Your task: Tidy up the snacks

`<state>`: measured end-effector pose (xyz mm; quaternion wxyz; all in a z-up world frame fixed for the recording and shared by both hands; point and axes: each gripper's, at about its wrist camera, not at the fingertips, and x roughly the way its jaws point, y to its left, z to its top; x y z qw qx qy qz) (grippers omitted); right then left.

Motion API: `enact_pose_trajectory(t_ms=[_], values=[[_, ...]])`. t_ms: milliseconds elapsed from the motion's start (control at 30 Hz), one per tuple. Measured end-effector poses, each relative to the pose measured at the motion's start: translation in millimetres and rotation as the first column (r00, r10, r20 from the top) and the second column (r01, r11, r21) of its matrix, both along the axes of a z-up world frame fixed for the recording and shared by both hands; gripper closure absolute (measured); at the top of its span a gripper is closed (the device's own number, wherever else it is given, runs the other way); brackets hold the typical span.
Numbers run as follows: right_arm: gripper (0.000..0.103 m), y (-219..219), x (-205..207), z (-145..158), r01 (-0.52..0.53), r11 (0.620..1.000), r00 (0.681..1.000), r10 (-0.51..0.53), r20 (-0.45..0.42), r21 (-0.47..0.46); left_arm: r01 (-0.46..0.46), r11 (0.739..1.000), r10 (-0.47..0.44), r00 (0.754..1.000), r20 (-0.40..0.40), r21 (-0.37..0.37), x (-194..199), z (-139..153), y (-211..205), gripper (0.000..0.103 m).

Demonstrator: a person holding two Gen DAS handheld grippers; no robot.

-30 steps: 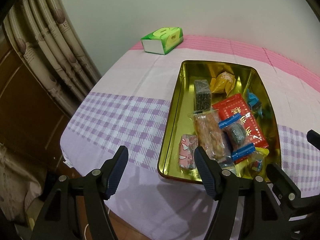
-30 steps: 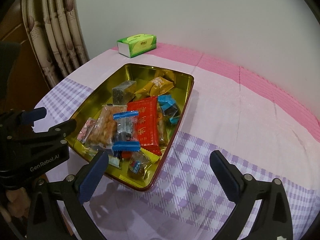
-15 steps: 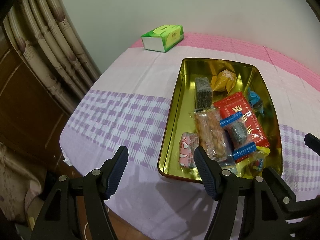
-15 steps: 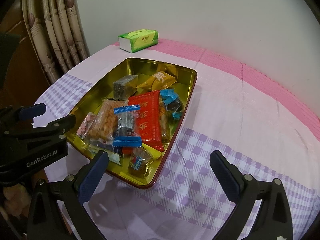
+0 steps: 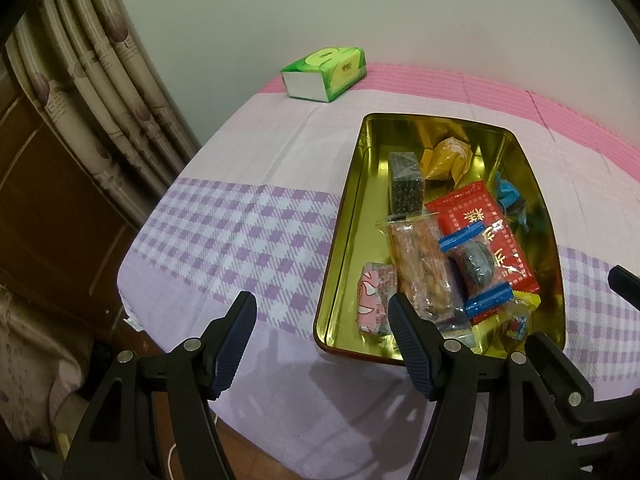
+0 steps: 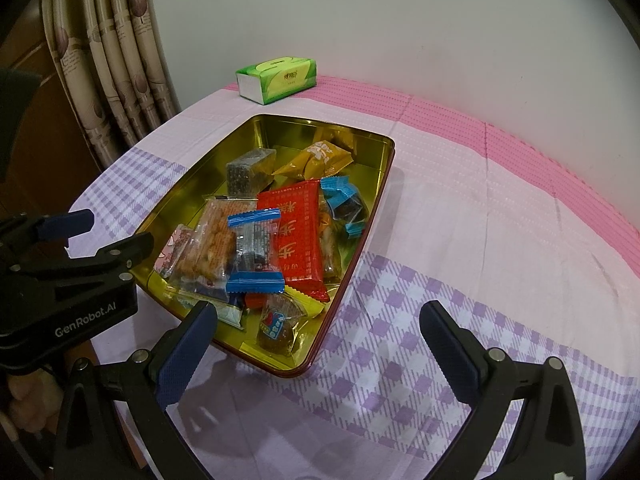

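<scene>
The snacks sit heaped in the gold tin (image 6: 382, 184) on the cloth-covered table (image 6: 480, 220), the red packet (image 6: 298, 232) near the middle under a blue-ended wrapper (image 6: 254, 252). Both the left gripper (image 5: 322, 344) and the right gripper (image 6: 316, 344) hover at the tin's near end, jaws wide and empty. The wrappers overlap, so a pinch might drag two pieces or slip on the glossy film, and a finger catching the rim might shove the tin. Beyond the tin's far end lies a green tissue pack (image 6: 276, 78), well apart; a curtain (image 6: 116, 60) hangs off its left side.

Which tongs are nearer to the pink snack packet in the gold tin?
Left. The left tongs hover open just before the pink snack packet; the right tongs hover open beyond the tin's opposite corner.
</scene>
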<state>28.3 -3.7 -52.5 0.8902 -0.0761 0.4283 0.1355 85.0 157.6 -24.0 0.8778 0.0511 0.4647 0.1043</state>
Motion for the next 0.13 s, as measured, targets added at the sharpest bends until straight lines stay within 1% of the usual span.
enact_pose_trajectory(t_ms=[133], values=[[0.003, 0.7, -0.4, -1.2, -0.002, 1.000, 1.000, 0.002, -0.002, 0.001, 0.001, 1.000, -0.001, 1.000, -0.004, -0.004, -0.1, 0.0, -1.1, 0.034]])
